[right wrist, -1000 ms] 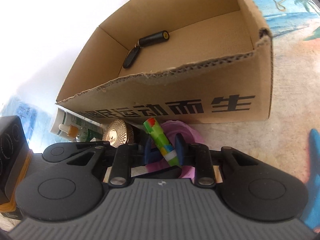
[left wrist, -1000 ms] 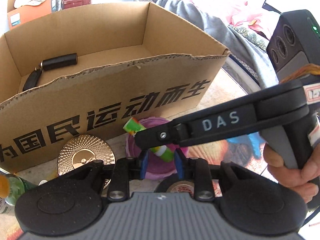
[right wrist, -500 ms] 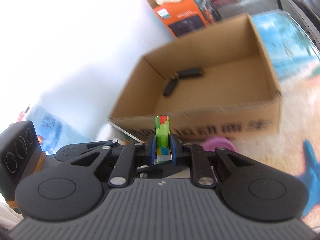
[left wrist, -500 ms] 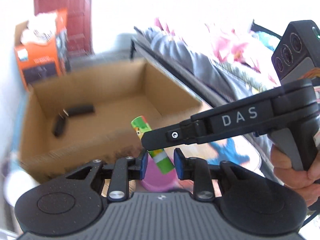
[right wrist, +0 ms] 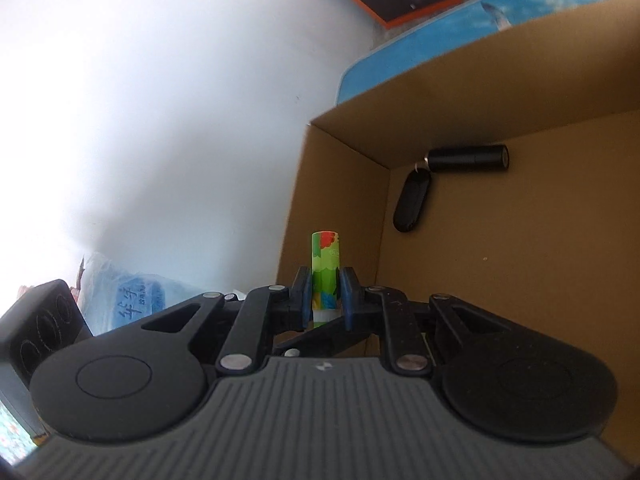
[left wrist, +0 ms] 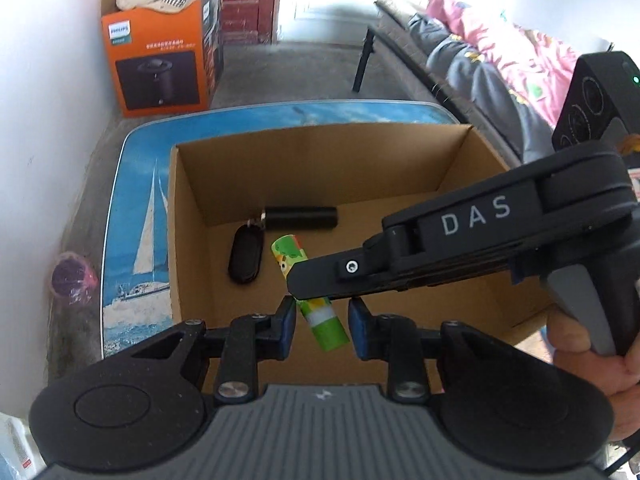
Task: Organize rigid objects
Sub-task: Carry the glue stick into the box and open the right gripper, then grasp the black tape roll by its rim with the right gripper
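Left wrist view looks down into an open cardboard box (left wrist: 192,184) standing on a table (left wrist: 132,216) whose top is printed with a sailing boat on blue sea. On the box floor lie a black cylinder (left wrist: 301,218) and, joined to it by a small ring, a black oval fob (left wrist: 246,256). Above the box interior, the right gripper (left wrist: 298,282) reaches in from the right, its arm bearing the white letters "DAS", with a person's hand (left wrist: 588,340) around its grey handle. It clamps a green tube (left wrist: 308,288) printed with orange and yellow cartoon shapes and a white band near its lower end. The tube's lower end hangs between the blue pads of the left gripper (left wrist: 322,326), whose jaws stand narrow with a gap either side of the tube, not pressing it.

Behind the table an orange carton (left wrist: 160,60) reads "PHILIPS" on a blue patch, with a line of white Chinese characters too small to read and a picture of a dark round appliance; pale cloth fills its open top. Bedding in grey and pink lies on the right.

Right wrist view shows the pads (right wrist: 306,296) tight on the tube's middle, the tube upright, by the box's left wall. A blue-and-white pack (right wrist: 136,296) at left carries handwritten-style characters.
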